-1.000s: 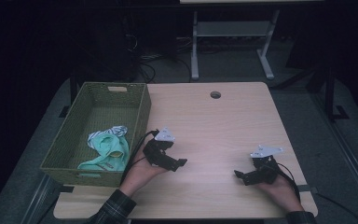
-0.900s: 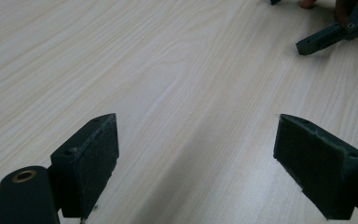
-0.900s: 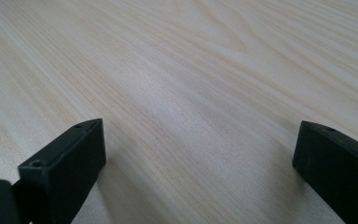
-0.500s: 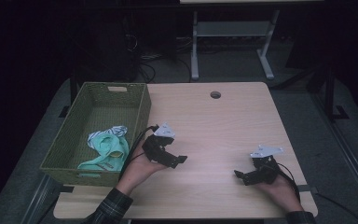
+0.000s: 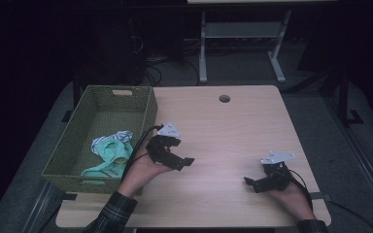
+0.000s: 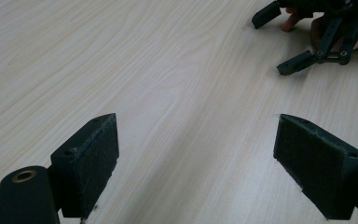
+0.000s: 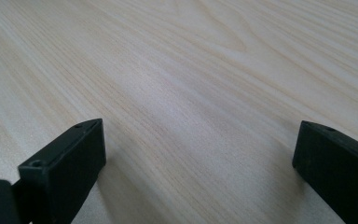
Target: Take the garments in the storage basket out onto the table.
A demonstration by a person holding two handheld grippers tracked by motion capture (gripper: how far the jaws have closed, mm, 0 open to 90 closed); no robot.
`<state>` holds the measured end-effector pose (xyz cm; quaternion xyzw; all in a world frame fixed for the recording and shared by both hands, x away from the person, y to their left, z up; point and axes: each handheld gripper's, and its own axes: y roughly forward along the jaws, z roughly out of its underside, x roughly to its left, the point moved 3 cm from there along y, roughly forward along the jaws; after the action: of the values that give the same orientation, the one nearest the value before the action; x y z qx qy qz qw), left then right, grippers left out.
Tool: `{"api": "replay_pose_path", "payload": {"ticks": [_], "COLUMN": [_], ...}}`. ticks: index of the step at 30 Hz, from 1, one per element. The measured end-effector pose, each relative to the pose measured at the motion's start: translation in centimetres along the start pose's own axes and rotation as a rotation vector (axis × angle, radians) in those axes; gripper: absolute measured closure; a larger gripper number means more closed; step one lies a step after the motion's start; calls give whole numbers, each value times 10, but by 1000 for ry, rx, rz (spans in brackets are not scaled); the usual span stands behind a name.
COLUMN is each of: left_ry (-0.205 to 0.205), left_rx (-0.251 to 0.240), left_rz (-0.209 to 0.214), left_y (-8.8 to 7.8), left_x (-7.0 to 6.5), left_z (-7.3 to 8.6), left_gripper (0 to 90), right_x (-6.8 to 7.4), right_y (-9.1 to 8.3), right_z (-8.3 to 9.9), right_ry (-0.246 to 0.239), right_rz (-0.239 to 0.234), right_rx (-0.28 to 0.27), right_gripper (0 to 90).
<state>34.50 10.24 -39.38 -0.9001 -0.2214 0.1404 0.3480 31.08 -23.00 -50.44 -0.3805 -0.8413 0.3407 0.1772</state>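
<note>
Left claw (image 5: 182,162) sits just right of the basket, jaws spread wide apart with nothing between them, and in the left gripper view it's only bare wood grain between the two black pads. It's held by the left hand (image 5: 143,167), which comes up from the bottom edge in a plaid sleeve (image 5: 114,213), and a grey three-cornered plate (image 5: 170,129) rides on top of it. Right claw (image 5: 252,183) is over near the front right of the worktop (image 5: 223,131), also gaping open and empty (the right gripper view shows both jaws far out at the sides with plain light wood between). The right hand (image 5: 291,196) holds it low over the surface, well apart from the left one. The left gripper view also catches the right claw (image 6: 279,42) farther off at the top right, with fingers behind it. Moving outward, the green woven basket (image 5: 126,97) stands along the left side of the worktop, its right wall just beside the left hand. Inside it, toward the near end, lies a crumpled mint-green cloth (image 5: 109,153) with a striped bit on top. A round cable hole (image 5: 224,98) sits near the far edge of the worktop, and beyond that the floor is dark, with a white table frame (image 5: 238,43) and some cables (image 5: 150,68).
</note>
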Motion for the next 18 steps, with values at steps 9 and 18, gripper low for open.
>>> {"api": "replay_pose_path", "payload": {"ticks": [9,18], "left_ry": [4,5], "left_rx": [12,15], "left_rz": [7,-10], "left_y": [-8,-25], "left_x": [7,16], "left_z": [-2,1], "left_gripper": [135,136], "right_x": [0,0], "right_y": [0,0], "right_z": [0,0], "right_ry": [0,0], "right_rz": [2,3], "right_rx": [1,1], "right_gripper": [22,23]}}
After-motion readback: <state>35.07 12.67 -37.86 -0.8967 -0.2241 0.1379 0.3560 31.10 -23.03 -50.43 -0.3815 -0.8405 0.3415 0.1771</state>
